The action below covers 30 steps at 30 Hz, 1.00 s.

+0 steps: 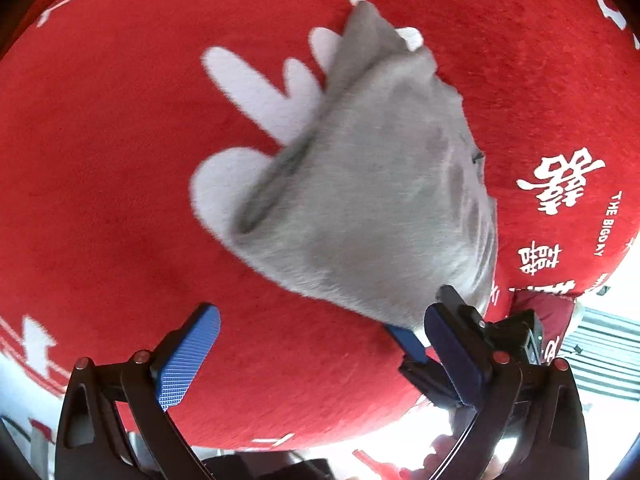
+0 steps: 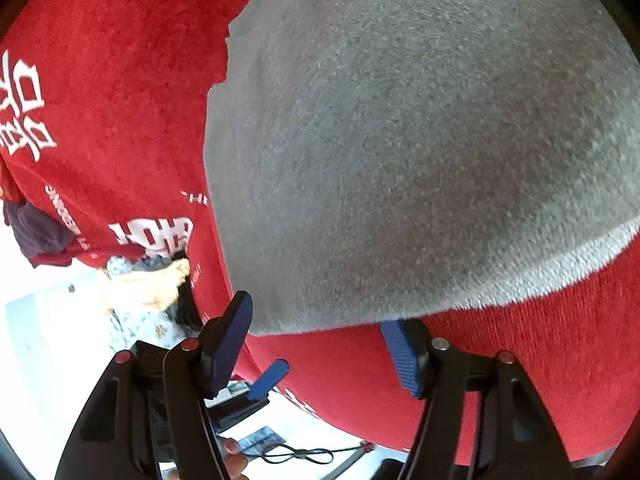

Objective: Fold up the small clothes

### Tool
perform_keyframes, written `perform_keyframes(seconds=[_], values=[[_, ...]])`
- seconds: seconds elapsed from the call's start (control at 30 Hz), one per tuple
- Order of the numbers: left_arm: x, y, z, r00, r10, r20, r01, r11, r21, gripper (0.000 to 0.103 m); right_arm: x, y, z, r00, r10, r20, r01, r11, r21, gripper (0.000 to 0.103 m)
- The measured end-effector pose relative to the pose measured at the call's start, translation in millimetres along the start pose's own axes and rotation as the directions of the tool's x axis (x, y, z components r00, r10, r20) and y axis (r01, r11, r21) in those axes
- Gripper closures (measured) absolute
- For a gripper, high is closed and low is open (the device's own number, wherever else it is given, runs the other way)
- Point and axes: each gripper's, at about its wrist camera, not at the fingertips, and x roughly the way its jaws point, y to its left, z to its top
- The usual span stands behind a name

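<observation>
Left wrist view: small grey knit garment [image 1: 372, 200] lies partly folded on red plush cloth w/ white print [image 1: 120, 160] | left gripper [image 1: 320, 356] spread, empty | right gripper [image 2: 320, 344] spread at garment's near edge, likely more folds left.

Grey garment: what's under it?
The grey garment lies on the red cloth, partly covering its white print. Whatever supports the cloth is hidden.

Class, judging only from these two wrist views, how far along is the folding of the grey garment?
Done: the grey garment lies on the red blanket, already doubled into a compact shape with a folded edge at its left side. In hand: both claws, left and right, are open at its near edge, gripping nothing. Left: any final fold; whether one is needed cannot be told.
</observation>
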Motion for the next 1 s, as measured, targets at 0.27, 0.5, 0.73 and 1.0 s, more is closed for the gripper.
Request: perform_keyframes(seconds=[0.27,0.5,0.73,1.0], values=[[10.1,-17.7,4.6,0.998,-0.045,0.048,0.045,0.999,-0.009,0.001,-3.0,8.1,17.7,0.997,0.077,0.004,-0.077,0.997,0.013,0.088],[23.6,-36.7,16.7,0.989,-0.114,0.092,0.116,0.993,-0.017,0.001,-9.9,22.3,16.2,0.993,0.107,-0.041,-0.109,0.993,-0.043,0.092],[42.3,-53.5,38.5,0.985,-0.077,0.153,0.079,0.997,-0.010,0.001,1.2,22.9,13.8,0.995,0.041,-0.089,-0.049,0.994,-0.095,0.092],[51.0,-66.5,39.9,0.985,-0.003,0.175,-0.019,0.992,0.124,0.001,-0.5,20.3,8.7,0.980,-0.101,-0.169,0.069,0.980,-0.186,0.089]])
